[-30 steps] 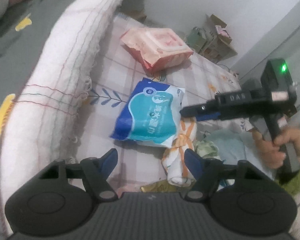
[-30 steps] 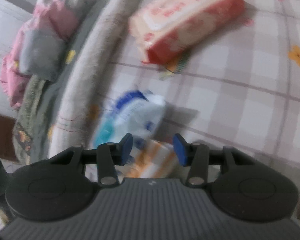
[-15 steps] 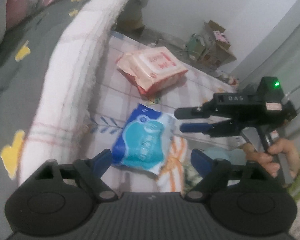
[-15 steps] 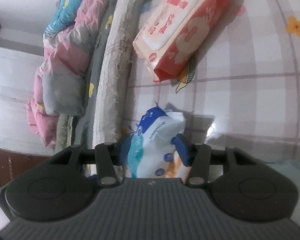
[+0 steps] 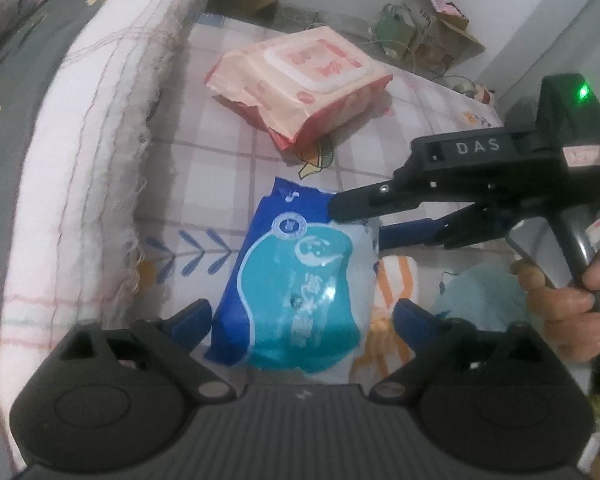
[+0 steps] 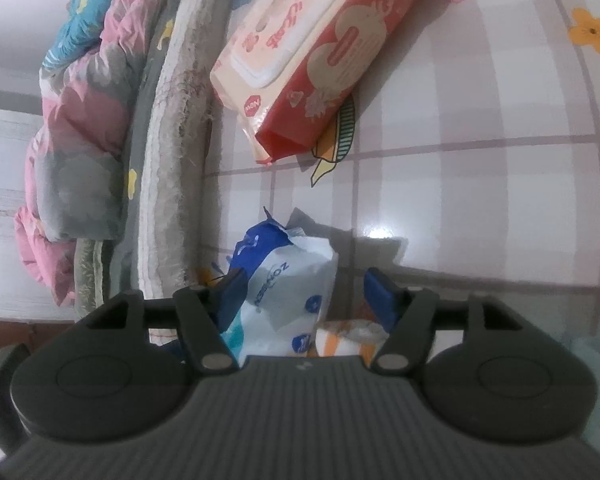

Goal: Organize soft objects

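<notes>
A blue-and-teal tissue pack (image 5: 296,292) lies on the checked sheet (image 5: 220,168), partly over an orange-striped cloth (image 5: 396,280). My left gripper (image 5: 302,314) is just above it; its jaws are opening and straddle the pack's near end without pressing. My right gripper (image 5: 366,220) comes in from the right at the pack's far end. In the right wrist view this gripper (image 6: 306,292) has its jaws opening around the pack (image 6: 288,280); the left pad is close to it, the right pad stands clear. The striped cloth (image 6: 348,336) shows beneath. A red-and-cream wipes pack (image 5: 304,76) (image 6: 312,52) lies farther off.
A thick white folded blanket (image 5: 100,140) borders the sheet on the left, with a grey quilt and a pink duvet (image 6: 72,132) beyond. A light blue cloth (image 5: 476,296) lies by a person's hand (image 5: 560,312). Cardboard boxes (image 5: 432,12) stand on the floor behind.
My left gripper moved in over the blue pack and its jaws spread wider. The right gripper's jaws also spread, with the pack's end now between them.
</notes>
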